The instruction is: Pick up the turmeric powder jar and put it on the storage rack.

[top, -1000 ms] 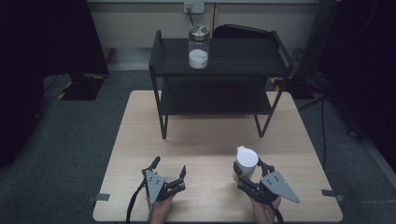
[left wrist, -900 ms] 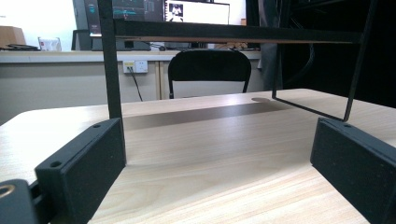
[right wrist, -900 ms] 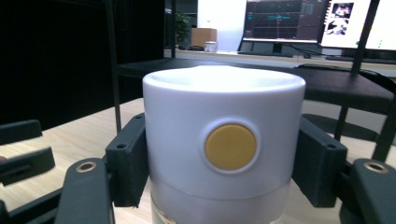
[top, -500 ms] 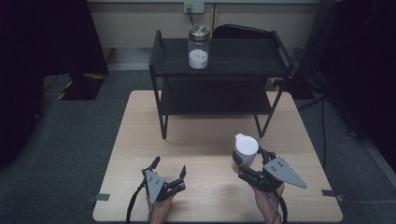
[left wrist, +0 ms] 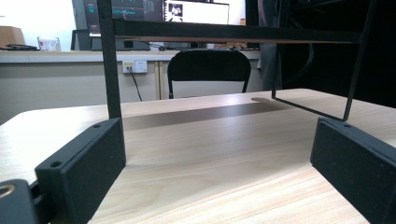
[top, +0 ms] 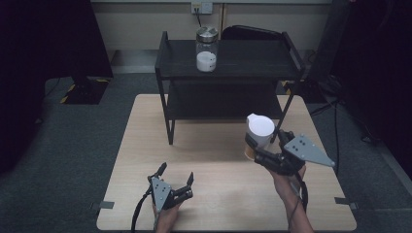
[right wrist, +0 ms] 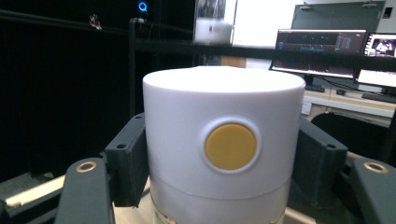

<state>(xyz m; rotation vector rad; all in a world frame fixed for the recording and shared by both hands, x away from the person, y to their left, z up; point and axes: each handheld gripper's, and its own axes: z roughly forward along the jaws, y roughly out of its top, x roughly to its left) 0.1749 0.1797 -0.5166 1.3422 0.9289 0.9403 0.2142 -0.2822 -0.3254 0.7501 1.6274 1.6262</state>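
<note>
Near the front edge of the worktop (top: 145, 145), the left gripper (top: 176, 177) is resting with its jaws spread wide and nothing between them. To the right, the right gripper (top: 256, 145) is holding a white canister (top: 260, 131) above the worktop, its jaws clamping the sides. Farther off, a black shelf rack (top: 228, 73) is standing across the way, carrying a glass jar (top: 206, 48) on top.

high view: above near edge, facing far | left gripper view: low, near table (left wrist: 210, 154) | right gripper view: close on white-lidded jar (right wrist: 222, 140) | shared: black rack (top: 228, 73)
</note>
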